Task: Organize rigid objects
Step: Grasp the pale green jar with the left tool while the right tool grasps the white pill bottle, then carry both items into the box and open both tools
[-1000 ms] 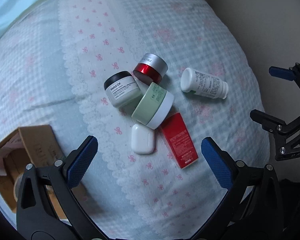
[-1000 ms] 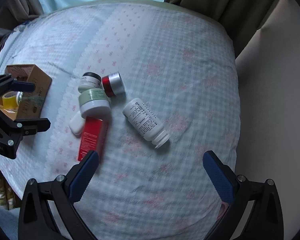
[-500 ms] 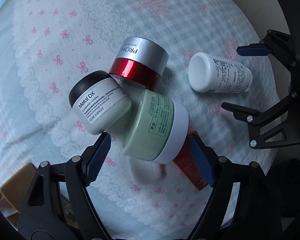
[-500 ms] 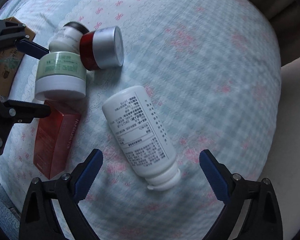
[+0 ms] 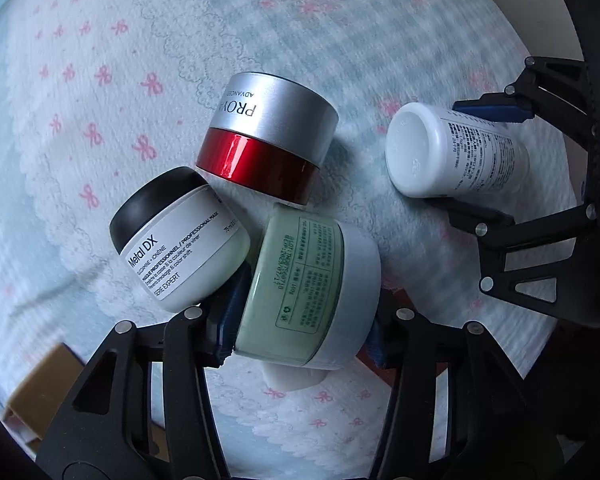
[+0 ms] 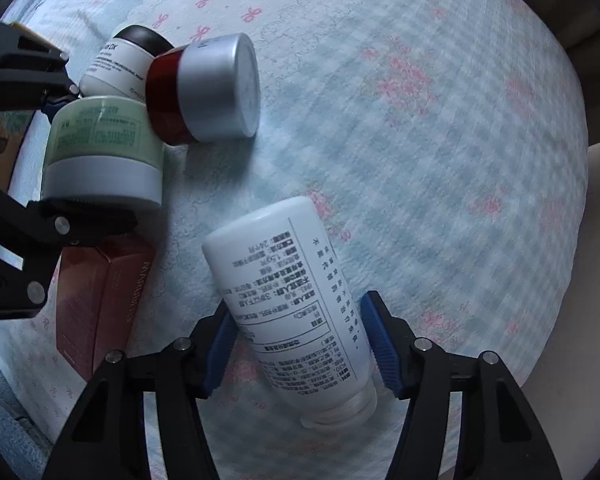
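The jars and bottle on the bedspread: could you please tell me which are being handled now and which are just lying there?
In hand:
- green jar, between the left gripper pads
- white bottle, between the right gripper pads

Lying about:
- red and silver jar
- black-lidded jar
- red box
- cardboard box

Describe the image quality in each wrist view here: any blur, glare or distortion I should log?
Left wrist view: strong fisheye bending and dark corners; the bedspread is smeared by motion blur, while the Metal DX jar label reads sharply; a glare streak on the red jar. Right wrist view: same distortion, cloth blurred toward the right edge, the white bottle print slightly soft; light is soft, shadows faint.
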`<state>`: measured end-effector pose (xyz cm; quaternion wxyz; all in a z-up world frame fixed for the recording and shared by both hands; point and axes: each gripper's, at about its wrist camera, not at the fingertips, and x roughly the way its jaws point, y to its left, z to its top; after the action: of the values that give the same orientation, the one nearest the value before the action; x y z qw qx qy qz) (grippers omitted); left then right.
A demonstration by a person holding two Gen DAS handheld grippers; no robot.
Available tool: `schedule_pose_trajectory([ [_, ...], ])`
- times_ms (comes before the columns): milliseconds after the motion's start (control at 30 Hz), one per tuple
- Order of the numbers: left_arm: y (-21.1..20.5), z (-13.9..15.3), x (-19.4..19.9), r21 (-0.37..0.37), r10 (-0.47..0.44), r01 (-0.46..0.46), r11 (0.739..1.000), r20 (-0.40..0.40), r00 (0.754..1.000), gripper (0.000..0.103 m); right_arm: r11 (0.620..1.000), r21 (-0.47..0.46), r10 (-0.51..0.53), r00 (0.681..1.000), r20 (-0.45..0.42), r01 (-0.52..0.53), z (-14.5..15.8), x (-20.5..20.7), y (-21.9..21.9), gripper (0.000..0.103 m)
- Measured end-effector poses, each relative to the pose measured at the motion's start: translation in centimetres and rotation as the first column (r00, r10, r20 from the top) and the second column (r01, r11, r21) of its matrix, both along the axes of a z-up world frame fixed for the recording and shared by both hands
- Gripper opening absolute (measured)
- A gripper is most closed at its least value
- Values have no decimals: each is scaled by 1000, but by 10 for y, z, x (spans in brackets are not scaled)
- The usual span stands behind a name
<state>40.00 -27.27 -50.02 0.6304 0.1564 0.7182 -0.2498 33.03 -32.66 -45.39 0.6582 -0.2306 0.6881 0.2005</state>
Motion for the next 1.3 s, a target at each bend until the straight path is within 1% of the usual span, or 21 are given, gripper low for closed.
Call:
schedule_pose_trajectory([
  [67,1,2,1,-1,13,-13,1000,7,1000,45,1000,-6,-11,1000,13,11,1,-3,2,56],
  [167,3,8,-6,-7,52,-52,999,26,998,44,998,4,-60,998,18,60,3,-2,2,55],
  [233,13,18,-5,-27,90,-89,996,33,995,44,993,24,-119,993,18,118,9,-4,-4,54],
  [300,25,34,-8,-39,108,-106,994,42,993,44,981,61,-186,983,13,185,18,-6,-13,53],
  [367,31,44,-9,-43,115,-113,993,60,992,44,962,94,-258,966,6,257,27,-7,-19,51],
  [467,45,69,-9,-65,150,-144,987,89,985,44,927,129,-356,934,3,353,41,-10,-28,50],
  [567,55,93,-12,-99,190,-179,979,117,975,44,877,188,-450,893,0,442,64,-20,-38,50],
  [633,63,109,-16,-122,219,-203,971,132,967,44,844,228,-499,866,2,486,80,-25,-46,50],
  [700,74,129,-26,-151,254,-232,961,143,957,44,818,261,-531,847,-2,513,95,-35,-58,50],
  [733,80,139,-32,-164,270,-246,955,150,951,44,807,272,-542,840,-10,524,104,-38,-59,50],
  [800,86,158,-44,-186,301,-270,945,168,939,44,797,292,-555,832,12,528,128,-41,-52,50],
  [867,81,166,-56,-205,328,-289,935,191,925,44,792,314,-561,827,32,524,153,-51,-51,50],
  [933,94,187,-72,-228,356,-307,924,215,909,44,777,343,-575,817,44,528,175,-61,-47,50],
  [1000,108,211,-86,-246,381,-324,913,238,893,44,753,387,-593,803,50,532,198,-67,-42,50],
  [1067,127,234,-100,-266,411,-344,900,261,873,44,733,429,-602,797,49,528,223,-75,-32,50],
  [1133,148,256,-113,-281,439,-364,888,285,852,44,729,458,-597,800,62,508,247,-81,-18,50],
  [1233,183,282,-130,-299,488,-404,865,306,818,44,742,495,-561,822,91,451,276,-85,15,50],
  [1300,208,297,-140,-308,519,-432,848,315,795,43,747,516,-541,835,102,420,290,-90,37,50],
])
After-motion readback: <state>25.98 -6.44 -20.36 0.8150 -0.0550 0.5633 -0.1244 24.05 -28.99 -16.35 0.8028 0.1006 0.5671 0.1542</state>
